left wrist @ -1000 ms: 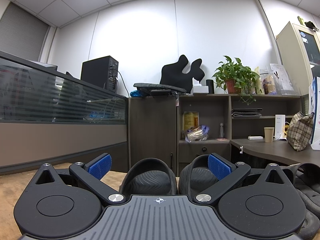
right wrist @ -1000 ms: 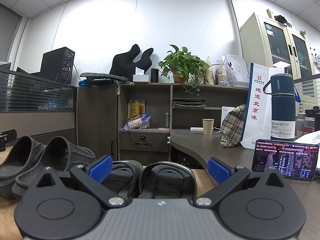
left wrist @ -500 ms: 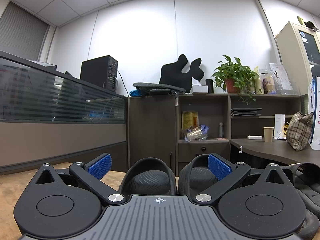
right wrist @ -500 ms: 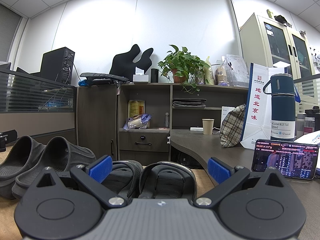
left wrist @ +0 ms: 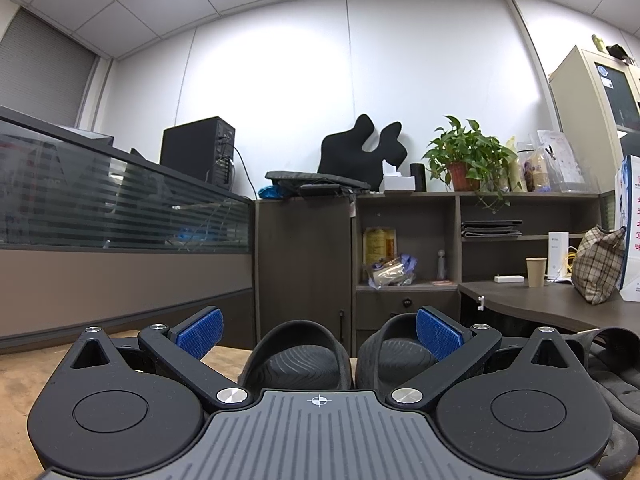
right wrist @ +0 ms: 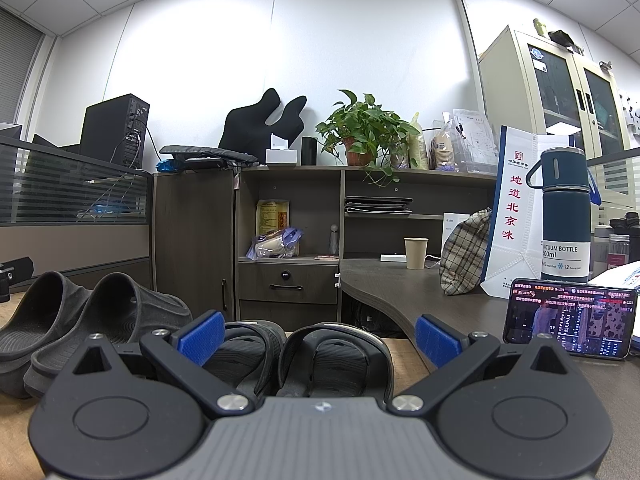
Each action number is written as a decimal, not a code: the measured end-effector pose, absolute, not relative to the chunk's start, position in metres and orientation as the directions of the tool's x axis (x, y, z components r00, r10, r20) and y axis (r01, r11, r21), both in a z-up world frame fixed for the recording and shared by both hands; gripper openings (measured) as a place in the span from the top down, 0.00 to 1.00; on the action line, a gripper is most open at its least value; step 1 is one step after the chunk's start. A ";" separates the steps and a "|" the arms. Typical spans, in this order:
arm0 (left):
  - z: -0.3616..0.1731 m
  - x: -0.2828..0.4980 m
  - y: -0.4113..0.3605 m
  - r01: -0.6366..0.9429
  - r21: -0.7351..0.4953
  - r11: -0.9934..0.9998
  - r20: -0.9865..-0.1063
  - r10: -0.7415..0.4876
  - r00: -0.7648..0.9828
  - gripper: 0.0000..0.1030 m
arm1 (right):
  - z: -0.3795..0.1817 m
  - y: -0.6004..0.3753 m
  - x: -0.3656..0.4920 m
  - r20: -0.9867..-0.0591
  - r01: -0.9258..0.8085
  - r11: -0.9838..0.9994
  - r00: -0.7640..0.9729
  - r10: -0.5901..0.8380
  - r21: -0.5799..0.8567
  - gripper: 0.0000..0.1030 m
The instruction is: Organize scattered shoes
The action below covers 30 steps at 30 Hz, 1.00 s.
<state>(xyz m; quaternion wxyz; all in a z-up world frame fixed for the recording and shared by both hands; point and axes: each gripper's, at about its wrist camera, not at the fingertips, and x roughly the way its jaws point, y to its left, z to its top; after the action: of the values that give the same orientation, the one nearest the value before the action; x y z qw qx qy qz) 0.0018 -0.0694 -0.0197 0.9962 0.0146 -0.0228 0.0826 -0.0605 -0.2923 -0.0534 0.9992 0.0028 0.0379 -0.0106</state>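
A pair of dark grey slide slippers (left wrist: pixel 298 360) stands side by side on the wooden surface, straight ahead of my left gripper (left wrist: pixel 318 332), which is open and empty with its blue pads either side of them. The same pair shows at the left in the right wrist view (right wrist: pixel 80 320). A pair of black strap sandals (right wrist: pixel 304 352) lies side by side in front of my right gripper (right wrist: pixel 318 332), which is open and empty. The sandals also show at the right edge of the left wrist view (left wrist: pixel 612 364).
A dark cabinet and shelf unit (right wrist: pixel 288 240) stands behind the shoes. A dark desk (right wrist: pixel 400 280) to the right holds a paper cup (right wrist: pixel 416 253), a plaid bag (right wrist: pixel 466 252), a blue vacuum bottle (right wrist: pixel 564 216) and a lit phone (right wrist: pixel 570 322). A glass partition (left wrist: pixel 120 208) runs along the left.
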 end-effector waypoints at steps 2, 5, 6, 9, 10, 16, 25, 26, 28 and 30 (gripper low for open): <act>-0.020 0.002 -0.069 -0.170 0.022 0.985 0.050 0.168 0.984 0.00 | -0.053 -0.292 -0.060 -0.076 0.022 1.000 0.997 -0.021 0.005 0.00; -0.019 0.002 -0.069 -0.169 0.021 0.985 0.050 0.168 0.985 0.00 | -0.053 -0.293 -0.061 -0.076 0.022 1.000 0.997 -0.021 0.005 0.00; -0.019 0.002 -0.069 -0.168 0.022 0.986 0.049 0.167 0.985 0.00 | -0.053 -0.293 -0.061 -0.076 0.022 1.000 0.997 -0.021 0.005 0.00; -0.019 0.002 -0.071 -0.159 0.028 0.987 0.047 0.157 0.986 0.00 | -0.053 -0.293 -0.061 -0.076 0.022 1.000 0.997 -0.022 0.005 0.00; -0.019 0.002 -0.071 -0.159 0.029 0.987 0.046 0.157 0.986 0.00 | -0.053 -0.293 -0.061 -0.076 0.022 1.000 0.997 -0.022 0.005 0.00; -0.020 0.002 -0.070 -0.157 0.024 0.987 0.044 0.156 0.987 0.00 | -0.053 -0.293 -0.061 -0.076 0.023 1.000 0.997 -0.022 0.005 0.00; -0.019 0.001 -0.069 -0.151 0.022 0.988 0.047 0.150 0.988 0.00 | -0.053 -0.293 -0.061 -0.076 0.023 1.000 0.997 -0.022 0.005 0.00; -0.019 0.001 -0.069 -0.149 0.022 0.989 0.048 0.148 0.988 0.00 | -0.053 -0.293 -0.061 -0.076 0.023 1.000 0.997 -0.022 0.005 0.00; -0.019 0.000 -0.068 -0.148 0.019 0.989 0.048 0.146 0.988 0.00 | -0.053 -0.293 -0.061 -0.076 0.023 1.000 0.997 -0.022 0.005 0.00; -0.019 0.001 -0.067 -0.142 0.018 0.990 0.046 0.141 0.989 0.00 | -0.053 -0.294 -0.061 -0.075 0.023 1.000 0.997 -0.022 0.006 0.00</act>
<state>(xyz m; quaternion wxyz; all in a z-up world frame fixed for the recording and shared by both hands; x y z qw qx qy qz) 0.0008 -0.0675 -0.0185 0.9972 0.0104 -0.0221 0.0708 -0.0613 -0.2938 -0.0529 0.9992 0.0036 0.0373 -0.0113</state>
